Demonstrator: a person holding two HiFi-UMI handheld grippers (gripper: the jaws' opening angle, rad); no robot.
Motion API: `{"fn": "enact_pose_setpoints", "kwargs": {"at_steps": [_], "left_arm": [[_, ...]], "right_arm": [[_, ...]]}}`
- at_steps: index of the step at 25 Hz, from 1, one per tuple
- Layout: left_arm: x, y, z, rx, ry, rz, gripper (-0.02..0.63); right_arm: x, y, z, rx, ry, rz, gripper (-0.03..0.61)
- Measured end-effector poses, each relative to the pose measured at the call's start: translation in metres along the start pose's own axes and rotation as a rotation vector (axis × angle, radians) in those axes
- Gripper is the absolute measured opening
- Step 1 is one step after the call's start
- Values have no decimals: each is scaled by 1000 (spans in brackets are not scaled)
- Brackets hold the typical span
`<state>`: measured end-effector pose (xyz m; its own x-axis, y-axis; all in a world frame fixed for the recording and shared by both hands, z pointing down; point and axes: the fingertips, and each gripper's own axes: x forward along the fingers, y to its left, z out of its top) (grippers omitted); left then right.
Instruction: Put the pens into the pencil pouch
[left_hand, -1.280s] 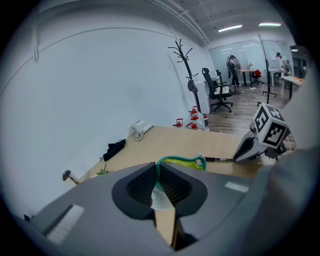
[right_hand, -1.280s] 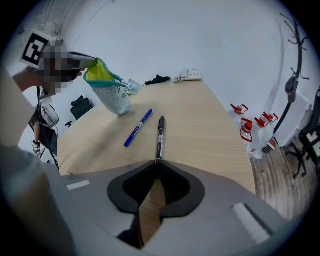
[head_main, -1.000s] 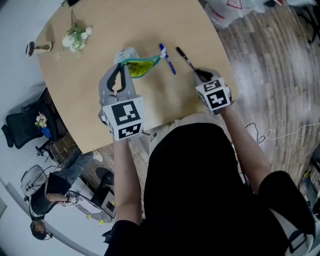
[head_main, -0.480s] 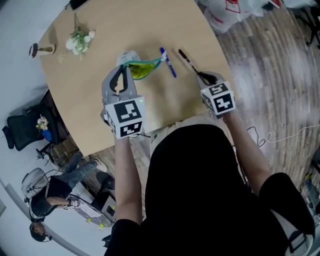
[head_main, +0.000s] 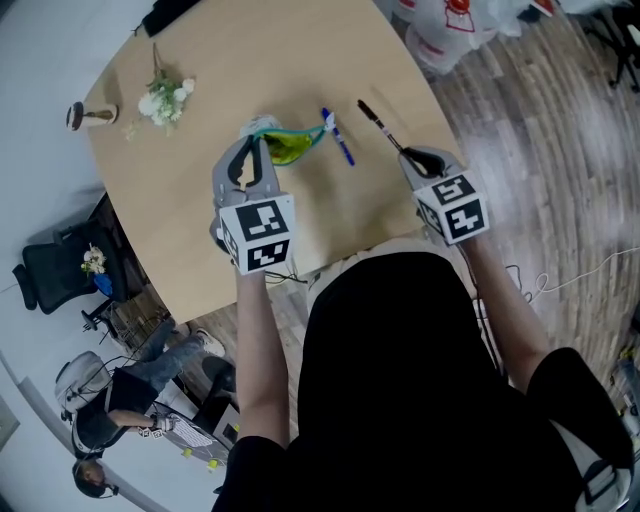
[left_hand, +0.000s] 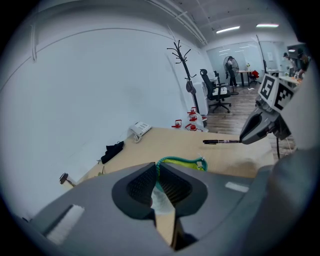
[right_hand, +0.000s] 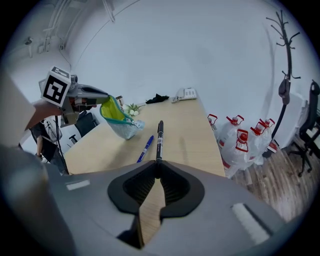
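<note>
A clear pencil pouch (head_main: 287, 146) with a teal zipper rim and yellow-green inside lies on the round wooden table (head_main: 250, 60). My left gripper (head_main: 257, 134) is shut on the pouch's near rim (left_hand: 182, 162) and holds its mouth up and open. My right gripper (head_main: 406, 154) is shut on the end of a black pen (head_main: 377, 121), which sticks out forward above the table (right_hand: 159, 136). A blue pen (head_main: 337, 138) lies flat between the pouch and the black pen (right_hand: 145, 148). In the right gripper view the pouch (right_hand: 120, 121) hangs to the left.
A sprig of white flowers (head_main: 164, 98) and a small mushroom-shaped ornament (head_main: 87, 114) sit at the table's far left. A desk phone (right_hand: 187, 93) and a black cloth (right_hand: 157, 98) lie at the far end. Red-capped water jugs (right_hand: 240, 140) stand on the floor to the right.
My right gripper has risen with the black pen, lifting it off the table. The left gripper and the pouch have stayed where they were.
</note>
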<state>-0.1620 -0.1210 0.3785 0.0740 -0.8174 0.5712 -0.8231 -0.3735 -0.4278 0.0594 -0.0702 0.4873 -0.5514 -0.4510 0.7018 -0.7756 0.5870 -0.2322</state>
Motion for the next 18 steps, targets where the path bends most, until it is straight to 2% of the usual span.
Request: {"fn": "enact_pose_setpoints", "kwargs": {"at_steps": [11,18], "left_arm": [[12,-3,7,-4,1,-19,25],[17,-7,10,-7,0,-28,25]], "right_arm": [[-21,18,37,-48,-77,61,43],[-25,39,44,-77,-98,127,43]]}}
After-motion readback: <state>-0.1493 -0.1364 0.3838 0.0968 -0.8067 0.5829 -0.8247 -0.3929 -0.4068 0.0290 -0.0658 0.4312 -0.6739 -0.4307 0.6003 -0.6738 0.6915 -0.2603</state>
